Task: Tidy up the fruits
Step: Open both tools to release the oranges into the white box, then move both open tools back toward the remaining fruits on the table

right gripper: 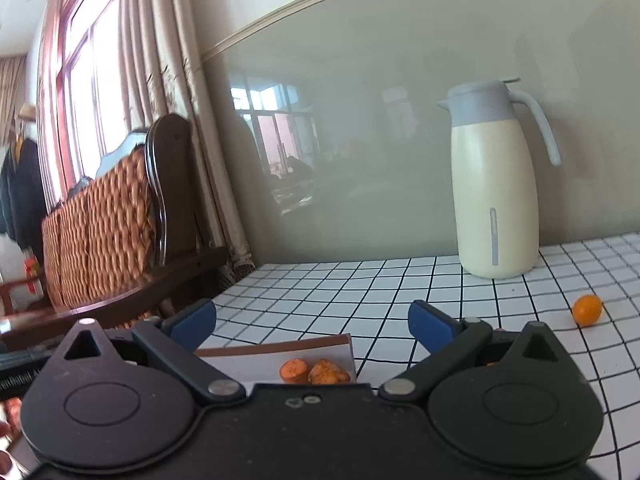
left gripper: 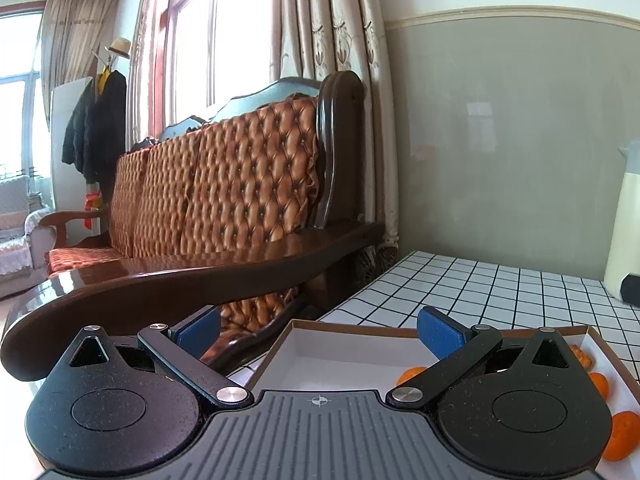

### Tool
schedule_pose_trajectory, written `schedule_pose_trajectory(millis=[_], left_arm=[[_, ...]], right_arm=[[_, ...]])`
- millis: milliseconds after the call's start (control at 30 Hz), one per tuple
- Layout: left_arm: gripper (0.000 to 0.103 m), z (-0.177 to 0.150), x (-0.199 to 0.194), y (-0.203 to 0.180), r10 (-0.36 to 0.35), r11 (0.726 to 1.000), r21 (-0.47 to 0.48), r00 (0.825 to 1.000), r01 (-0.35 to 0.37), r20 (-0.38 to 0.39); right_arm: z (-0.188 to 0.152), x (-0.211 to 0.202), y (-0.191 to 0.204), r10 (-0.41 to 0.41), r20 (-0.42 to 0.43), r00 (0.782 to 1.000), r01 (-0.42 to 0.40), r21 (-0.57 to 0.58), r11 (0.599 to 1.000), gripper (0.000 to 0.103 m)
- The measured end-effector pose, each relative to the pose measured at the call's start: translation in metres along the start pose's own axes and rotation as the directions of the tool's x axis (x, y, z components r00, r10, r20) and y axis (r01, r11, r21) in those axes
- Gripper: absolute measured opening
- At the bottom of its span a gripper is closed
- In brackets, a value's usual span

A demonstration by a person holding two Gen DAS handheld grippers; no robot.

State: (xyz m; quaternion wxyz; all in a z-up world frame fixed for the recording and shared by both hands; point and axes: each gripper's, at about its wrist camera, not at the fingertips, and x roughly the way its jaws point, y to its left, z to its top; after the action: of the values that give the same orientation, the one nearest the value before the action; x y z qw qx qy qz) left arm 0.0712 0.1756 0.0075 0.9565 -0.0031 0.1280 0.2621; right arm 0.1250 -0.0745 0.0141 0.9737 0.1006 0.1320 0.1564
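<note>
Two grippers, left point(left gripper: 320, 330) and right point(right gripper: 312, 320), stand spread wide with nothing between their blue pads. Small orange fruits point(left gripper: 622, 436), glossy and oval, lie in the white box point(left gripper: 340, 354) at lower right of the left view. One fruit point(right gripper: 587, 310) sits alone on the tablecloth point(right gripper: 360, 288), right of the jug point(right gripper: 496, 184).

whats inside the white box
Small orange fruits lie in the white box, mostly toward its right side. Both grippers' bodies cover the near part, so a full count is impossible.
</note>
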Motion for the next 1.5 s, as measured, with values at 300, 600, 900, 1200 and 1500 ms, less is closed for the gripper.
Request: schedule_pose_trajectory(millis=[300,600,900,1200,1500], left_arm=[[0.103,0.0,-0.004,-0.005,-0.023,0.999,-0.025,1.0,0.023,-0.015],[0.103,0.0,-0.015,-0.032,-0.089,0.996,0.011,0.996,0.089,-0.015],[0.103,0.001,-0.033,-0.079,-0.228,0.972,0.049,0.974,0.228,-0.01],[0.103,-0.004,-0.053,-0.136,-0.389,0.918,0.07,0.92,0.391,-0.048],[0.086,-0.01,-0.062,-0.198,-0.479,0.865,0.111,0.871,0.49,-0.112]], right_arm=[[0.004,-0.008,-0.019,0.0,0.02,1.0,0.0,0.039,0.999,0.097],[0.009,-0.019,-0.039,-0.05,0.015,0.999,0.049,0.051,0.997,0.097],[0.014,-0.036,-0.069,-0.121,-0.009,0.993,0.121,0.034,0.992,0.097],[0.014,-0.055,-0.107,-0.243,-0.054,0.968,0.244,0.006,0.97,0.071],[0.01,-0.063,-0.147,-0.308,-0.117,0.944,0.312,0.017,0.95,0.048]])
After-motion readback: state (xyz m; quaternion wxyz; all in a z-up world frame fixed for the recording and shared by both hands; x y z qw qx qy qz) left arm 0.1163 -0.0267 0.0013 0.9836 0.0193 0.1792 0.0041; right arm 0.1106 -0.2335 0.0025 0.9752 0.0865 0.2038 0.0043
